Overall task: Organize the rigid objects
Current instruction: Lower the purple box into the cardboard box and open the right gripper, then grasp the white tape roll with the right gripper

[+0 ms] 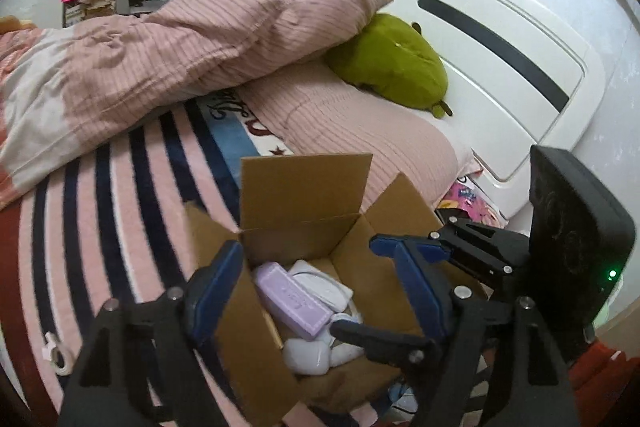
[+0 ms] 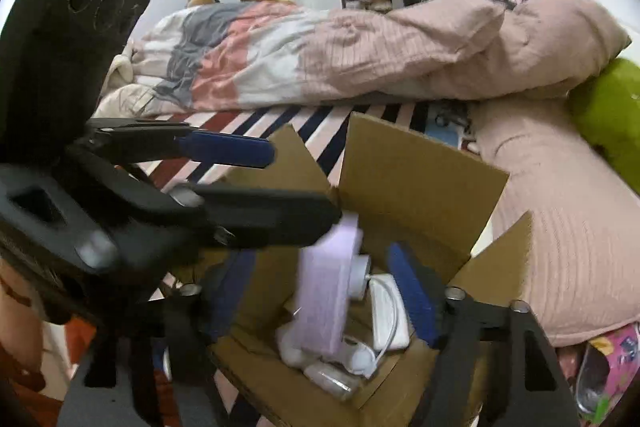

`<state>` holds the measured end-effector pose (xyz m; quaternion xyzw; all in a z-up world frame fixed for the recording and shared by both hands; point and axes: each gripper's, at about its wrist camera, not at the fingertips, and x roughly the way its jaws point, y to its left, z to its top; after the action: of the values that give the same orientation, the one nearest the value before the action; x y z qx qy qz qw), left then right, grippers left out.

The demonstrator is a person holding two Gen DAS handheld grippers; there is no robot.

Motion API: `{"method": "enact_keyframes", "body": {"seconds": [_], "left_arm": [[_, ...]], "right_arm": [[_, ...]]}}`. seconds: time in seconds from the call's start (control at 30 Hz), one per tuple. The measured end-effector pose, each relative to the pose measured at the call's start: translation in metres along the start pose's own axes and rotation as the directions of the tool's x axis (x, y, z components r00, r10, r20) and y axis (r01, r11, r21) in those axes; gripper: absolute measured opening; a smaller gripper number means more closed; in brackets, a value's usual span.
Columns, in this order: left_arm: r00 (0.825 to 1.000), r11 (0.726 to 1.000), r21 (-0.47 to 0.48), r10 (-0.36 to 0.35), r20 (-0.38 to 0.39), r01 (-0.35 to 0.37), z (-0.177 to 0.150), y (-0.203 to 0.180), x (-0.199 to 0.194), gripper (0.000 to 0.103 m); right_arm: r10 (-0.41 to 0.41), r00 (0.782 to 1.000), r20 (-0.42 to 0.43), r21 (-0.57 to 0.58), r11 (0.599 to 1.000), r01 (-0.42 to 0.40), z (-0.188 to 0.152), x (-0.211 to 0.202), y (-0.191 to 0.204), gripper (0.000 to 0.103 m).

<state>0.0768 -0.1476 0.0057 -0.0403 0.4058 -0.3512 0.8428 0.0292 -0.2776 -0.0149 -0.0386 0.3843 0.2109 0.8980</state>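
An open cardboard box [image 1: 304, 187] [image 2: 420, 179] stands on the bed. Inside lie a purple case [image 1: 292, 299] [image 2: 328, 287], a white charger with its cable [image 2: 390, 311] and other white pieces [image 1: 306, 355]. My left gripper [image 1: 316, 259] [image 2: 302, 183] hangs open over the box, nothing between its blue pads. My right gripper [image 2: 320, 255] [image 1: 358, 285] reaches in from the right, also open. In the right wrist view the purple case is blurred and stands between the right gripper's fingers with a gap on each side.
The box sits on a striped pink, navy and red blanket [image 1: 120, 207]. A rumpled pink duvet [image 1: 180, 47] lies behind it, with a green plush cushion [image 1: 392, 67] against the white headboard [image 1: 500, 39]. A roll of tape [image 1: 60, 357] lies at the left.
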Motion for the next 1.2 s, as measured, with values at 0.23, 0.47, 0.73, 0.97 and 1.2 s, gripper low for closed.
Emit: {"method": "enact_keyframes", "body": {"seconds": [0.23, 0.47, 0.73, 0.97, 1.2], "left_arm": [[0.994, 0.996, -0.019, 0.092, 0.060, -0.091, -0.015, 0.022, -0.045, 0.076], [0.971, 0.978, -0.069, 0.206, 0.122, -0.199, -0.042, 0.056, -0.103, 0.076], [0.918, 0.911, -0.223, 0.379, 0.116, -0.347, -0.094, 0.131, -0.151, 0.076], [0.902, 0.851, -0.352, 0.429, 0.038, -0.390, -0.142, 0.197, -0.152, 0.076], [0.898, 0.806, -0.422, 0.437, -0.047, -0.415, -0.173, 0.235, -0.141, 0.076]], "right_arm": [[0.006, 1.000, -0.006, -0.031, 0.999, -0.006, 0.007, -0.004, 0.014, 0.068], [0.027, 1.000, -0.003, -0.103, 0.994, -0.027, 0.025, 0.004, 0.055, 0.068], [0.199, 0.978, -0.058, -0.248, 0.946, -0.207, 0.045, 0.050, 0.140, 0.068], [0.282, 0.933, -0.223, -0.275, 0.900, -0.337, 0.042, 0.135, 0.200, 0.068], [0.223, 0.934, -0.279, -0.269, 0.916, -0.299, 0.025, 0.229, 0.218, 0.067]]}}
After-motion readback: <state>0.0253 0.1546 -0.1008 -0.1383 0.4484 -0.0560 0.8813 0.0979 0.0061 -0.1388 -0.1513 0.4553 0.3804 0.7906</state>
